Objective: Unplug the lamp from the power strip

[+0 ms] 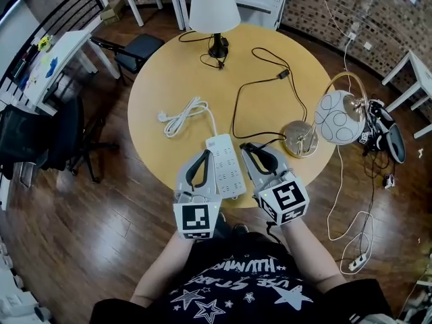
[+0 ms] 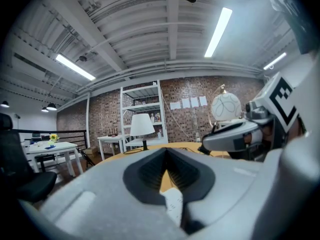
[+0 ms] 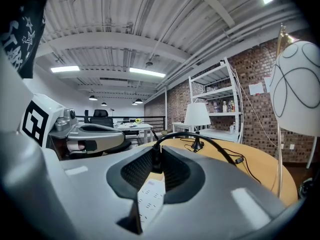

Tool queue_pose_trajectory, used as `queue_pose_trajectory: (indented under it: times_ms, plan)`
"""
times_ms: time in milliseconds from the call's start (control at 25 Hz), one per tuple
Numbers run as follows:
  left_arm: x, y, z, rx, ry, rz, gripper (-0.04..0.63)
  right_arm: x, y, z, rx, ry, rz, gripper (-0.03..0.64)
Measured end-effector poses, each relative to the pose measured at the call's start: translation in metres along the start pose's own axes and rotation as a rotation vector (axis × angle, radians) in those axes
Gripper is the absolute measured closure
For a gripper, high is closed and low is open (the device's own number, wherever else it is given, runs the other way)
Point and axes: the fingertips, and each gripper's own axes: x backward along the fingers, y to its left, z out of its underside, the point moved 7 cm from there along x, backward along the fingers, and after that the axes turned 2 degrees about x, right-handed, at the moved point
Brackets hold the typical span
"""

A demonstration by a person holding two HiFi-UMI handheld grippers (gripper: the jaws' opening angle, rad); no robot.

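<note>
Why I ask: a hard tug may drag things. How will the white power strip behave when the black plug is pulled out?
The power strip looks like light plastic lying flat on the smooth table, so it would probably slide or lift with the plug unless pinned. Its white cord lies in loose coils, likely floppy, giving little anchoring.

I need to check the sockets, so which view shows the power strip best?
Head view: almost the whole power strip shows from above. The left gripper view catches only a white sliver; the right gripper view, a short socketed patch.
</note>
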Motion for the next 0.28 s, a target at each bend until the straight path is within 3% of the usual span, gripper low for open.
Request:
queue_pose_trajectory:
  times_ms: [280]
  plan:
    - [0.005, -0.013, 0.004, 0.014, 0.006, 0.013, 0.592, 0.016, -0.006, 0.010, -0.006, 0.030, 0.010, 0.562]
